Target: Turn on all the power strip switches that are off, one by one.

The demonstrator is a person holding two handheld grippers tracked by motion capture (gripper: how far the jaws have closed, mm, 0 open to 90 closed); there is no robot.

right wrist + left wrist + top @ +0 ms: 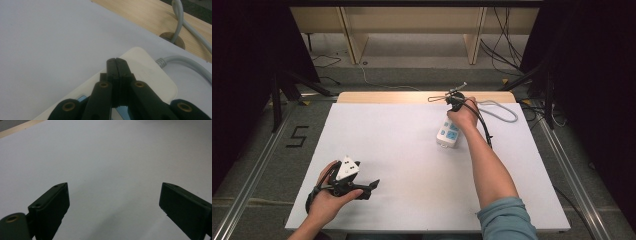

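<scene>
right claw [116,61] jaws pressed together over power strip [147,72]; cord [186,62] close-up.

On the table [412,165], my power strip [448,133] lies toward the far right, short of the far edge, its length running from near to far. Its cord [502,107] leaves the far end and loops along the far right corner, over the bare strip of tabletop behind the sheet [377,135] that covers the rest. My right gripper [455,101] sits above the strip's far end, jaws pressed together over its top face in the right gripper view, cord [187,62] to their right. My left gripper [362,189] rests near the near left corner, well apart from the strip, jaws spread above bare sheet [112,157].
</scene>
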